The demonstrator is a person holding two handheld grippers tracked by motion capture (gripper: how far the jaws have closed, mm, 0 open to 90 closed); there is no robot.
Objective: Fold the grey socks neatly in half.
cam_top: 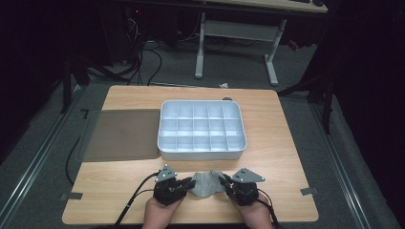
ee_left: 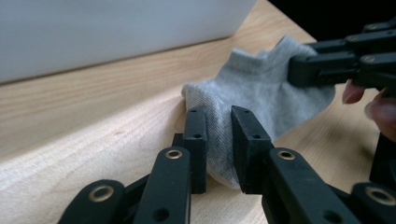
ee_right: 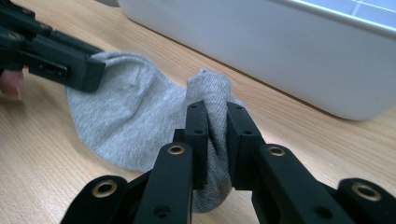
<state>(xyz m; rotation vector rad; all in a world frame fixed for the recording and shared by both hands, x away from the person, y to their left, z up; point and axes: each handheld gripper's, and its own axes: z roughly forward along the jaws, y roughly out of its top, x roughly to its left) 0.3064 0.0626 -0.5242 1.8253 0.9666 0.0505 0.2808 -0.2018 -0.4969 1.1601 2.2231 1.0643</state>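
sock (cam_top: pixel 206 184): grey ankle sock, bunched on the surface (cam_top: pixel 282 157), strung between the two tongs, just near side of the tray (cam_top: pixel 201 151).
left tongs (cam_top: pixel 191 182): clenched on one end of the sock; in the left gripper view a fold of knit sits pinched between the jaws (ee_left: pixel 218 149), fabric bulging out above and below.
right tongs (cam_top: pixel 223 181): clenched on the other end; in the right gripper view a ridge of sock (ee_right: pixel 215 121) stands up between the jaws, squeezed thin.
other tongs seen: left gripper view shows the right tongs (ee_left: pixel 303 70) biting the far edge of the sock; right gripper view shows the left tongs (ee_right: pixel 88 70) doing the same from its side.
weight: judged very light, no sag load on either grip.
stiffness: soft, limp knit; it folds and wrinkles wherever it is not held, middle slumps onto the surface.
stretch: looks elastic, likely gives before it pulls taut, so ends will travel more than the middle.
slip: knit has some friction, unlikely to slide out of a firm pinch; a thin single layer could creep out.
fragile: no, safe to squeeze hard.
where to hold: at the two ends, as now, with a doubled fold in each pinch; cuff hem is the thicker, safer bite.
risk: uneven pull could bunch it or free one end.
tray: white, divided into compartments, all look empty; just beyond the tongs, not touching the sock as far as I can tell.
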